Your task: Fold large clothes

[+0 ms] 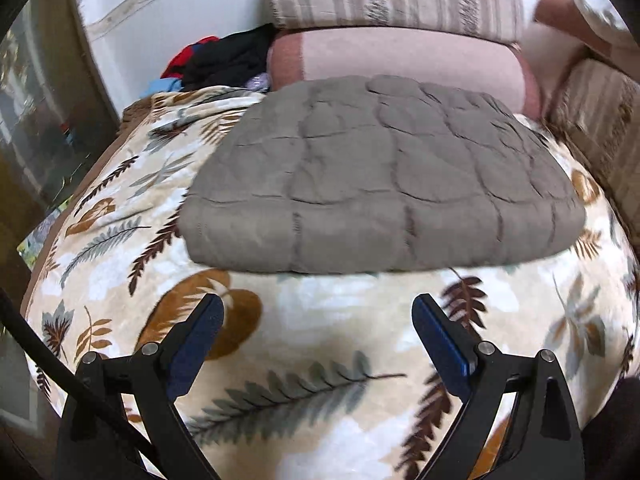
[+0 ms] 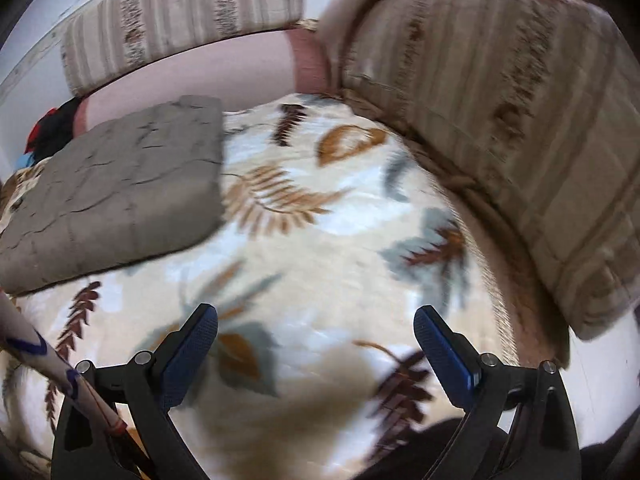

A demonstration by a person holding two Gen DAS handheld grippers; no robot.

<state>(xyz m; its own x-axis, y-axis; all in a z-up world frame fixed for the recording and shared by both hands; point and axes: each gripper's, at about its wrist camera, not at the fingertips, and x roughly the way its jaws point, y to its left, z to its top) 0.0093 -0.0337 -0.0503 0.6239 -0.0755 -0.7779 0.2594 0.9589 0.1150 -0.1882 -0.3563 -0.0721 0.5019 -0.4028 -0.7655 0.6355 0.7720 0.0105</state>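
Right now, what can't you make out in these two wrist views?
- Grey quilted blanket: folded, but layer count hidden beneath its top; its left end is cut off by the right wrist view's edge.
- Dark clothes pile: items indistinguishable, partly behind the pink bolster.
- Striped cushion: motion-blurred in the right view.
- Object at top right, left view: blurred, unidentifiable.
- Left gripper and right gripper: open, empty.

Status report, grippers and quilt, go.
Left gripper open, empty. Right gripper open, empty. Grey quilt folded flat on leaf-print blanket. Nothing in the way.
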